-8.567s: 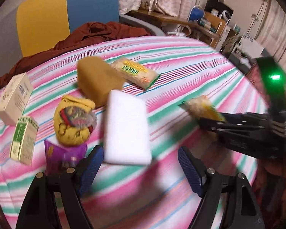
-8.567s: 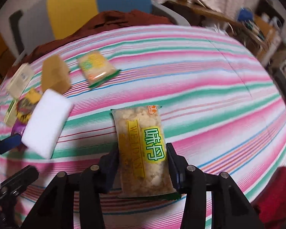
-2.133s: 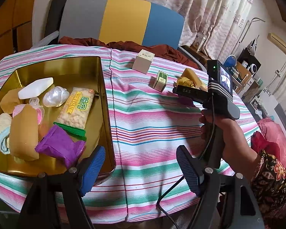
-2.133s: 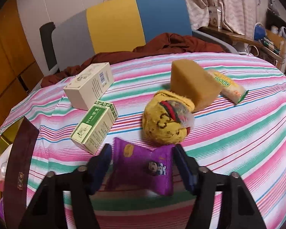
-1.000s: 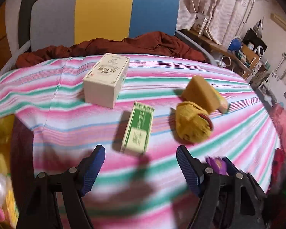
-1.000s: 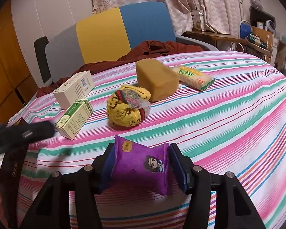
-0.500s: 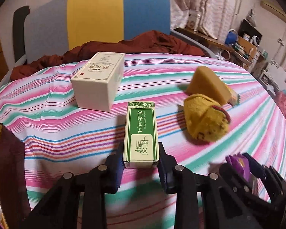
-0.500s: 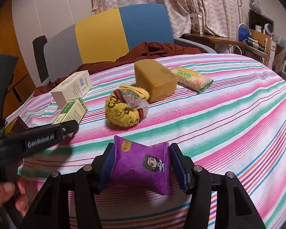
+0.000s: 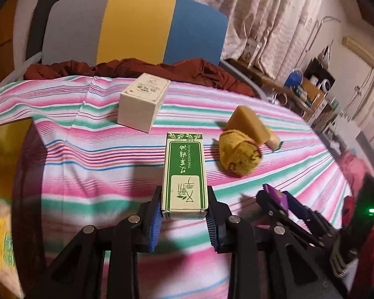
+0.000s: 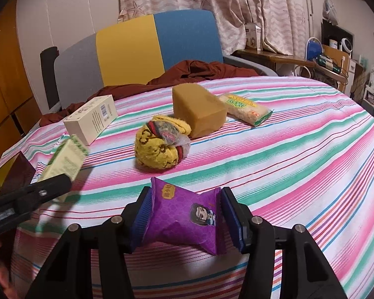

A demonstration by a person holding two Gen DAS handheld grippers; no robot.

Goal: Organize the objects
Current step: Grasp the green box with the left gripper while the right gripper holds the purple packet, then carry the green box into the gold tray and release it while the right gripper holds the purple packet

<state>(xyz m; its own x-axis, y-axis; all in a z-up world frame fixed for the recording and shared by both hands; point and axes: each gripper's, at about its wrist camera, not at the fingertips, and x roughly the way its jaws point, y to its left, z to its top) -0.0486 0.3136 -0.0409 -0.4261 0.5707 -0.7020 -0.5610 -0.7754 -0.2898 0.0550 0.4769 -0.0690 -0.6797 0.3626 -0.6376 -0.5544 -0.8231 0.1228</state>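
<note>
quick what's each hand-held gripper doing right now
Left hand-held gripper: shut on the green essential oil box.
Right hand-held gripper: shut on the purple snack packet.

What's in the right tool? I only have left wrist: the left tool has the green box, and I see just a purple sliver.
Observer: A purple packet with a cartoon face, pinched at both ends by the right tool.
Operator: Anything behind the sponge?
Observer: A clear snack pack with green edging lies flat just past the sponge.
Operator: Barcode on the white box?
Observer: Yes, on the side of the box facing the right camera.
</note>
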